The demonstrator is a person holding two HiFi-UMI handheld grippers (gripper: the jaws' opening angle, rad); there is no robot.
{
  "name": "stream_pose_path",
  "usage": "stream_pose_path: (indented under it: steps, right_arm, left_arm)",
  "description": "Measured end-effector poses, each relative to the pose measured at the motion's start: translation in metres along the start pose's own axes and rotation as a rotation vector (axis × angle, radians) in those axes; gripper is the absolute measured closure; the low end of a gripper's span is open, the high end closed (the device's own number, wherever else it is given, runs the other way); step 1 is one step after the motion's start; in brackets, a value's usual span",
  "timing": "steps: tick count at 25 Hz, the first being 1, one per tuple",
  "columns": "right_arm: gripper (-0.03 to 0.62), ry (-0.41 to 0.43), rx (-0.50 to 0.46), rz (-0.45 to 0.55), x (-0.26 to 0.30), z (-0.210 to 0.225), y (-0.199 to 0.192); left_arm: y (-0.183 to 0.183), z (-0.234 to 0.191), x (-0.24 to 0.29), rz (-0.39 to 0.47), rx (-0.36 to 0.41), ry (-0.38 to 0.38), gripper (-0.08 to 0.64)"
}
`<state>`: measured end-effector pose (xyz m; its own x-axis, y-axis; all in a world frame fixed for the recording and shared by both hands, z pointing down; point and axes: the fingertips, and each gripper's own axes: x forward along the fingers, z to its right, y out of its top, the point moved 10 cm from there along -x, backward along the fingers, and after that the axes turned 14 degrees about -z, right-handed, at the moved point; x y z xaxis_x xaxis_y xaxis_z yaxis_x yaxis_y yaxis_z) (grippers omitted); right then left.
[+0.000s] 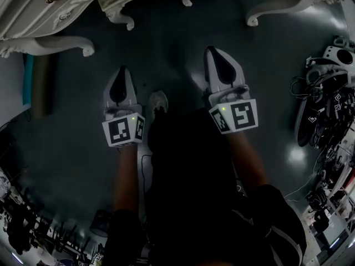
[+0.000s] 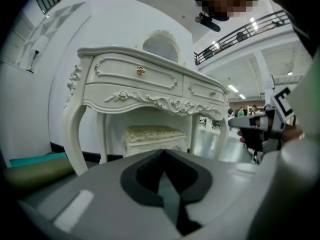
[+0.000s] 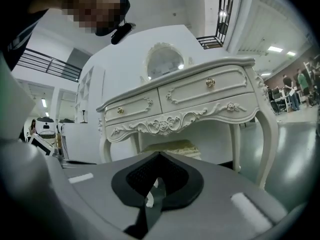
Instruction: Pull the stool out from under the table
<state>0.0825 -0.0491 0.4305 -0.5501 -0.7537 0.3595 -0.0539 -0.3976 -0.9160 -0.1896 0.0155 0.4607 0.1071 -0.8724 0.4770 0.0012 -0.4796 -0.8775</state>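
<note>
Your head view is dim and underexposed: the dark floor (image 1: 166, 49) holds a pale glare patch at right, and your own body is near black. Both gripper views are bright under ceiling lights (image 2: 233, 88); the white table (image 3: 200, 96) is sharp, while the left hand-held gripper (image 2: 163, 154) nearest the lens looks soft. Straight lines bow and corners go black.
</note>
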Motion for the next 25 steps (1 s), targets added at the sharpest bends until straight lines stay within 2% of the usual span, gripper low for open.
stream_pose_path:
  steps: [9, 17, 22, 25]
  right_arm:
    - [0.593, 0.008, -0.008, 0.049, 0.015, 0.019, -0.046]
    - [0.594, 0.025, -0.023, 0.071, 0.016, 0.026, -0.064]
    - [0.594, 0.025, -0.015, 0.077, 0.014, 0.034, -0.069]
    - [0.594, 0.026, -0.018, 0.081, 0.029, 0.038, -0.070]
  left_arm:
    - [-0.042, -0.001, 0.014, 0.051, -0.004, 0.015, 0.552]
    - [-0.056, 0.001, 0.011, 0.070, -0.021, 0.084, 0.552]
    - [-0.058, 0.003, 0.022, 0.044, -0.029, 0.101, 0.552]
    - [-0.058, -0.009, 0.043, 0.057, -0.044, 0.125, 0.552]
